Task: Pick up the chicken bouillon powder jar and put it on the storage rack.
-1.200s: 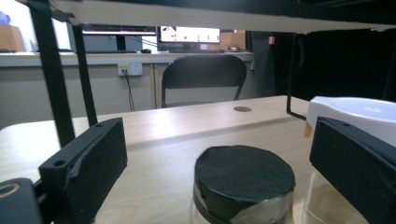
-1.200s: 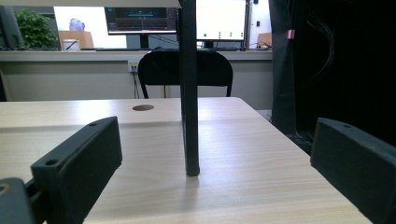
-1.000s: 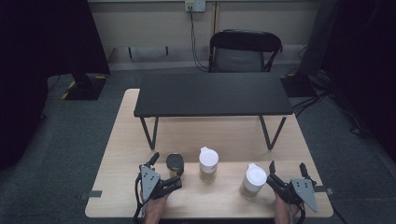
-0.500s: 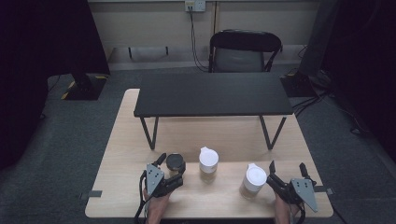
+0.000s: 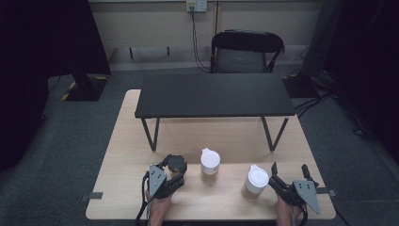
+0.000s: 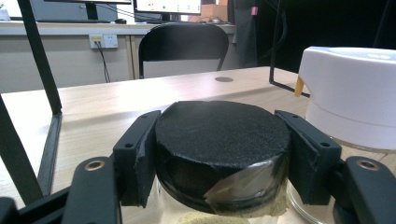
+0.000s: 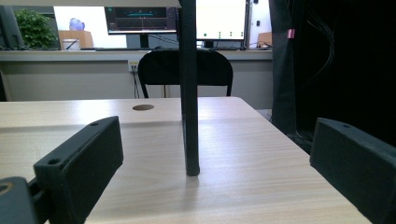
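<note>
- The left gripper (image 5: 175, 170) has just been closing, and its two black pads (image 6: 140, 154) now press on opposite sides of the black lid (image 6: 223, 133) of the black-lidded jar (image 5: 176, 164). The jaws are clenched on the lid; the glass body hangs below them in the left gripper view.
- The jar stands upright on the surface (image 5: 226, 141), near its front-left part, directly ahead of the left hand (image 5: 157, 209). Its long axis is vertical, and the jaws cross it level, at lid height.
- A white-lidded jar (image 5: 210, 162) stands just beside the held jar, on its right; in the left gripper view its lid (image 6: 350, 88) rises close beside the right pad. Judgement: a lift should go straight up along the jar's axis, since a sideways drift to the right risks contact.
- The right gripper (image 5: 291, 175) rests near the front-right edge with its jaws spread and nothing between them. A second white-lidded jar (image 5: 255, 181) stands just to its left.
- The left hand is the nearer to the black-lidded jar; the right hand is well apart from it.
- The black shelf (image 5: 214, 94) stands farther back, beyond all three jars.
</note>
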A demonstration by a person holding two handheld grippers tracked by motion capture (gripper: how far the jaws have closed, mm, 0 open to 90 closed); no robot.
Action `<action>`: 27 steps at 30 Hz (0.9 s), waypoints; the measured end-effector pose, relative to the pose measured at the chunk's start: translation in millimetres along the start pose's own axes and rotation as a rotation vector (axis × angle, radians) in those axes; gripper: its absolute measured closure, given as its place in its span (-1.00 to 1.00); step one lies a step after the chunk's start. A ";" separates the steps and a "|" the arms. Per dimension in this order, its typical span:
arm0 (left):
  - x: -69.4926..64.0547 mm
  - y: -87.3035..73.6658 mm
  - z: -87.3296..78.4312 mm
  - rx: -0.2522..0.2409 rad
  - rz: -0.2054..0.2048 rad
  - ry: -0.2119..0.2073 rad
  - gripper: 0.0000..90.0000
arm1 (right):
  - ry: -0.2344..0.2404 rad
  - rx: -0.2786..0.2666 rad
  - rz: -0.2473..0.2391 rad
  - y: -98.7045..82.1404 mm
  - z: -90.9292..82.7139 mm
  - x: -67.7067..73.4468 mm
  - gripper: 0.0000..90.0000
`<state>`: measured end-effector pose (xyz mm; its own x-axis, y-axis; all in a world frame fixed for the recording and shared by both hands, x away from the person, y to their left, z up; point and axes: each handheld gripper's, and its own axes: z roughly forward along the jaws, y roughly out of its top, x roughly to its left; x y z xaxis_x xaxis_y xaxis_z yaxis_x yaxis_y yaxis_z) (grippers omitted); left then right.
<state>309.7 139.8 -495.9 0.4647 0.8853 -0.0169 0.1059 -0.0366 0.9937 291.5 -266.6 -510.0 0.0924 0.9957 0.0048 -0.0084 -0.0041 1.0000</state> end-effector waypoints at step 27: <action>2.0 26.0 -14.1 -0.024 0.011 0.015 -0.22 | -0.003 -0.002 0.001 -0.1 -0.2 0.1 -0.96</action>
<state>300.9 147.2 -468.4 0.4527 0.8916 -0.0047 0.0795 -0.0351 0.9962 291.3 -266.4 -510.1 0.0953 0.9954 0.0057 -0.0106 -0.0047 0.9999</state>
